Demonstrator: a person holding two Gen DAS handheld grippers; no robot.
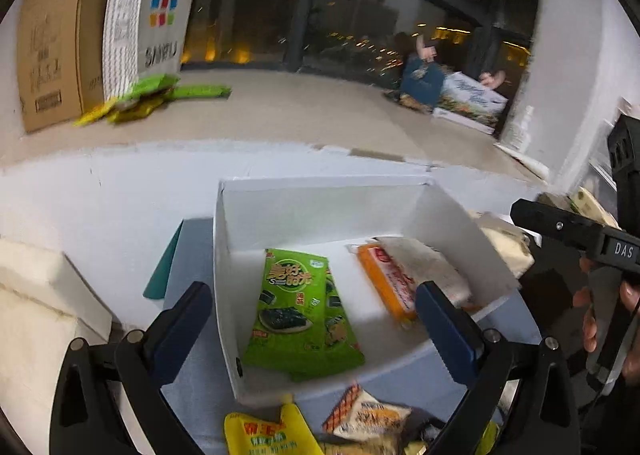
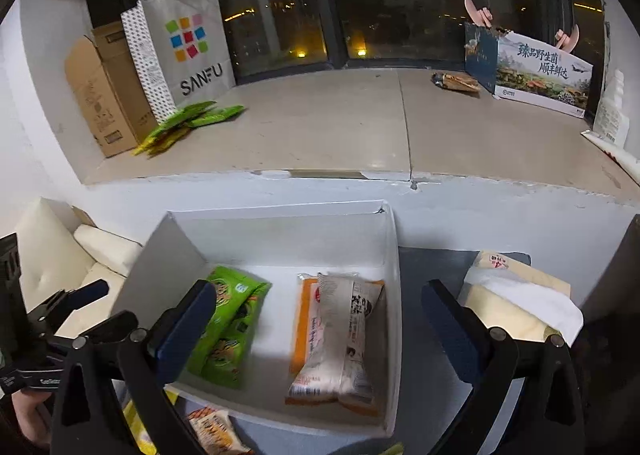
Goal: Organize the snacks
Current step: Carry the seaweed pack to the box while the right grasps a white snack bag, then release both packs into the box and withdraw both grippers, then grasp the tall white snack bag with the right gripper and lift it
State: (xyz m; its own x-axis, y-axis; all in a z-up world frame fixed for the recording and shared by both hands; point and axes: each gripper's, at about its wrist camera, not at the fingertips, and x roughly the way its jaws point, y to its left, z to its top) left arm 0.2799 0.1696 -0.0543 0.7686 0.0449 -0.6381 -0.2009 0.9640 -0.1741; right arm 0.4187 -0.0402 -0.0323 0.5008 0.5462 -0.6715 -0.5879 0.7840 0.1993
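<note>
The left hand-held gripper [image 1: 314, 329] hangs spread and empty, its fingers straddling the near wall of the white box [image 1: 320, 191]. Straight ahead of it, inside the box, lie the green seaweed packets [image 1: 298, 311], and to their right the orange packet [image 1: 384, 279] with a white wrapped snack [image 1: 424, 267] resting on top of it. The right hand-held gripper [image 2: 318, 329] is likewise spread and holds nothing, poised over the same box. So four or so items seem already sorted. Just under the left fingers, outside the box, a yellow pouch [image 1: 260, 435] and a wafer packet [image 1: 368, 411] wait on the counter [image 1: 120, 207]; others beneath them may be there too, but the blur hides them. To the right of the right gripper sits a tissue pack [image 2: 516, 299]. Beyond the counter a stone windowsill [image 2: 320, 131] carries a paper bag [image 2: 184, 47], a cardboard box [image 2: 108, 95] and more green packets [image 2: 192, 119] before dark windows.
</note>
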